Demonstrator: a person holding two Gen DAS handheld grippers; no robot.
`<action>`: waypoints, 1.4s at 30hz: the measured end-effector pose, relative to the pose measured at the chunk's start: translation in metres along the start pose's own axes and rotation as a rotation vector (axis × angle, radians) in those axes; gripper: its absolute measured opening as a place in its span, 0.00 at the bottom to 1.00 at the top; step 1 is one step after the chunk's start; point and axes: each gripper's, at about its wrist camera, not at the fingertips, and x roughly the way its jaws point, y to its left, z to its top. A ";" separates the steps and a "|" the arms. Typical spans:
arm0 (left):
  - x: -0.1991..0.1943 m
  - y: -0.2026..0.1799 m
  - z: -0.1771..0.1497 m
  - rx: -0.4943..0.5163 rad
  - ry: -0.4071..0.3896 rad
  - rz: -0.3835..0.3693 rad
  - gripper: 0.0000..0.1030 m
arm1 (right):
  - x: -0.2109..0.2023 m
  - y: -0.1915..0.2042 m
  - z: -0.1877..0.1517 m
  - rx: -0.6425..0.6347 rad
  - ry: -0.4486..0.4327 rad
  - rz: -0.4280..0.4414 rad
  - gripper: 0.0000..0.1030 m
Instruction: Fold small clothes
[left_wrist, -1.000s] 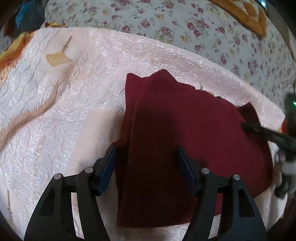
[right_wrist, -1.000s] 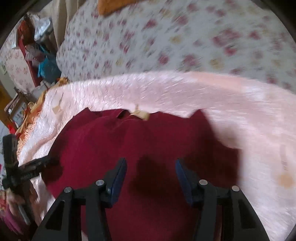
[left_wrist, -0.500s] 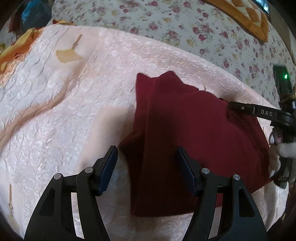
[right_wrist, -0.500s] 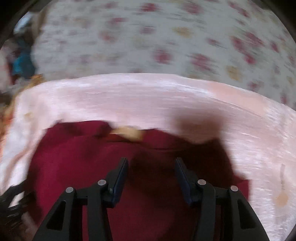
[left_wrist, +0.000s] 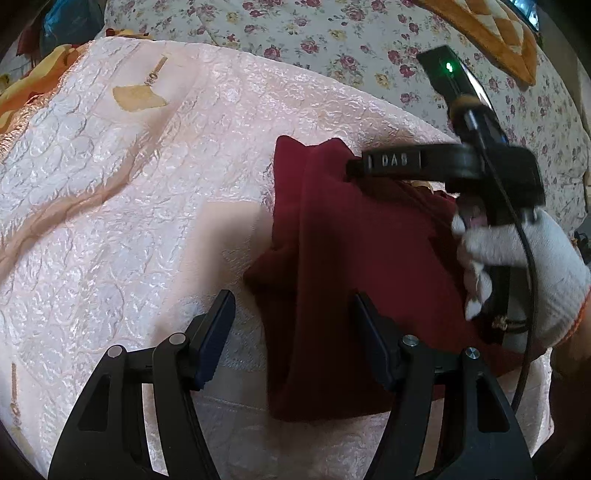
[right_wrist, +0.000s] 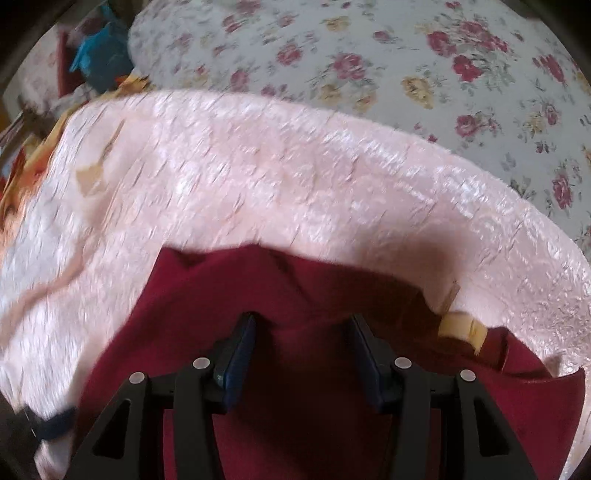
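A dark red garment (left_wrist: 369, 258) lies partly folded on a pink quilted cloth (left_wrist: 129, 203). My left gripper (left_wrist: 291, 310) stands open just above the garment's left edge, with nothing pinched. My right gripper (left_wrist: 360, 166), held by a white-gloved hand (left_wrist: 524, 266), reaches over the garment's far corner. In the right wrist view, my right gripper (right_wrist: 301, 325) is open above the red garment (right_wrist: 192, 325) near its far edge. A tan label (right_wrist: 461, 326) shows at the right.
The pink cloth (right_wrist: 258, 166) lies over floral bedding (left_wrist: 332, 37) that runs along the far side. An orange cushion (left_wrist: 491, 37) lies at the far right, and orange-yellow fabric (left_wrist: 22, 96) at the left edge. Blue clutter (right_wrist: 99, 55) sits beyond the bed.
The right gripper has swung leftward across the garment to its far corner, and the gloved hand came into the left view. The left gripper has stayed put.
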 end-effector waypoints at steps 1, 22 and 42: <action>0.000 0.001 0.000 0.001 0.000 -0.004 0.64 | -0.002 0.000 0.002 0.004 -0.003 -0.002 0.49; 0.001 0.023 0.008 -0.104 0.021 -0.199 0.71 | 0.035 0.092 0.022 -0.101 0.117 0.116 0.71; -0.015 -0.025 0.021 0.043 -0.122 -0.401 0.25 | -0.040 0.006 -0.001 0.065 -0.044 0.332 0.20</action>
